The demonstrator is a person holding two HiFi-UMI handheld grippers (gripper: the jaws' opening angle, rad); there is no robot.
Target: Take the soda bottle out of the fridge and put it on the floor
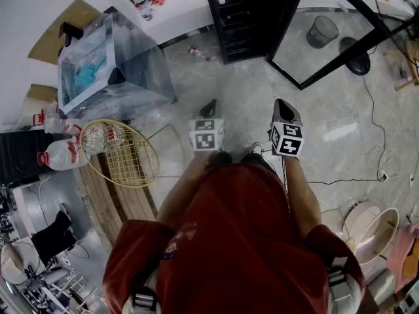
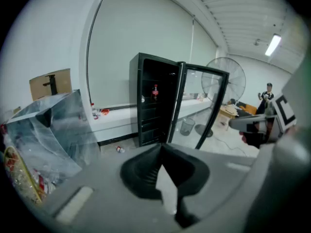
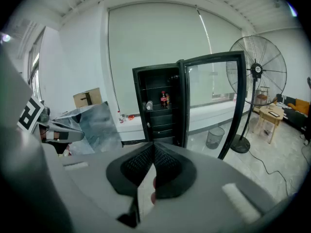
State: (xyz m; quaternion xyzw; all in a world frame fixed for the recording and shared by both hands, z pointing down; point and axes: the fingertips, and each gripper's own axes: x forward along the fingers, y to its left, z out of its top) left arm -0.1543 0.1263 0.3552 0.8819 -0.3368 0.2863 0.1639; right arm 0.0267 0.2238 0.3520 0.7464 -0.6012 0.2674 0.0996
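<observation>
well beyond the jaws in the head view, the fridge (image 1: 245, 18) stands open. left gripper (image 2: 162, 149), own view: jaws together, empty. right gripper (image 3: 153, 147), own view: jaws together, soda bottle (image 3: 164, 100) shelved far ahead; unopened on arrival, they would likely topple it.

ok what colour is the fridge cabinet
Black: the fridge shows best in the right gripper view.

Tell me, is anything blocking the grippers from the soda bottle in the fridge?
Nothing visible does. The fridge door is open, the soda bottle stands inside in plain sight, and the floor ahead of the left gripper and right gripper shows no obstacle.
</observation>
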